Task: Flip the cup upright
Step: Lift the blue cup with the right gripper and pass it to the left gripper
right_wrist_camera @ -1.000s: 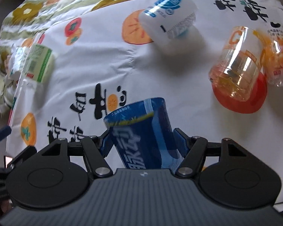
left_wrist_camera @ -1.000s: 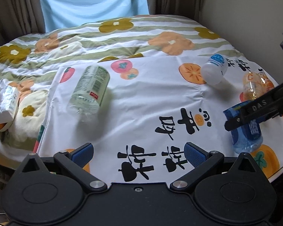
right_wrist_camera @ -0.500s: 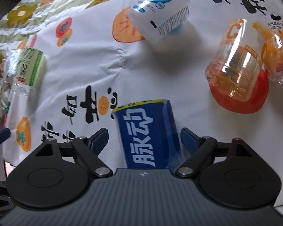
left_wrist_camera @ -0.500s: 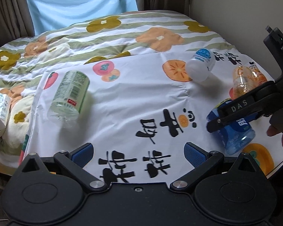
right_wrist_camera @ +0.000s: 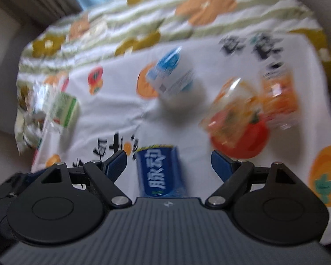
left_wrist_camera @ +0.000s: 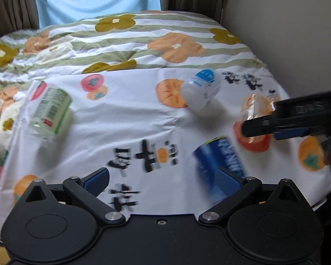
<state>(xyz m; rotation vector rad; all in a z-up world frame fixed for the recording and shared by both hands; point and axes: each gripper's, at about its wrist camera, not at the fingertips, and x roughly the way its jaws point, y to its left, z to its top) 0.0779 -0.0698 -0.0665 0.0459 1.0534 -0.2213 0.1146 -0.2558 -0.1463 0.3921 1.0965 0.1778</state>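
Note:
A blue cup (right_wrist_camera: 160, 170) with white lettering stands upright on the white printed cloth (right_wrist_camera: 112, 114), free of both grippers. It also shows in the left wrist view (left_wrist_camera: 219, 156), just beyond my left gripper's right finger. My right gripper (right_wrist_camera: 168, 162) is open and empty, raised above and behind the cup; its arm crosses the right of the left wrist view (left_wrist_camera: 298, 119). My left gripper (left_wrist_camera: 161, 177) is open and empty near the cloth's front edge.
A white cup with a blue label (left_wrist_camera: 200, 91) lies on its side at the back. Two orange clear cups (right_wrist_camera: 253, 101) lie to the right. A green-labelled cup (left_wrist_camera: 51, 112) lies at the left. A wall runs along the right of the bed.
My right gripper opened, let go of the blue cup and pulled up and back. The cup now stands alone. My left gripper shifted right toward the cup.

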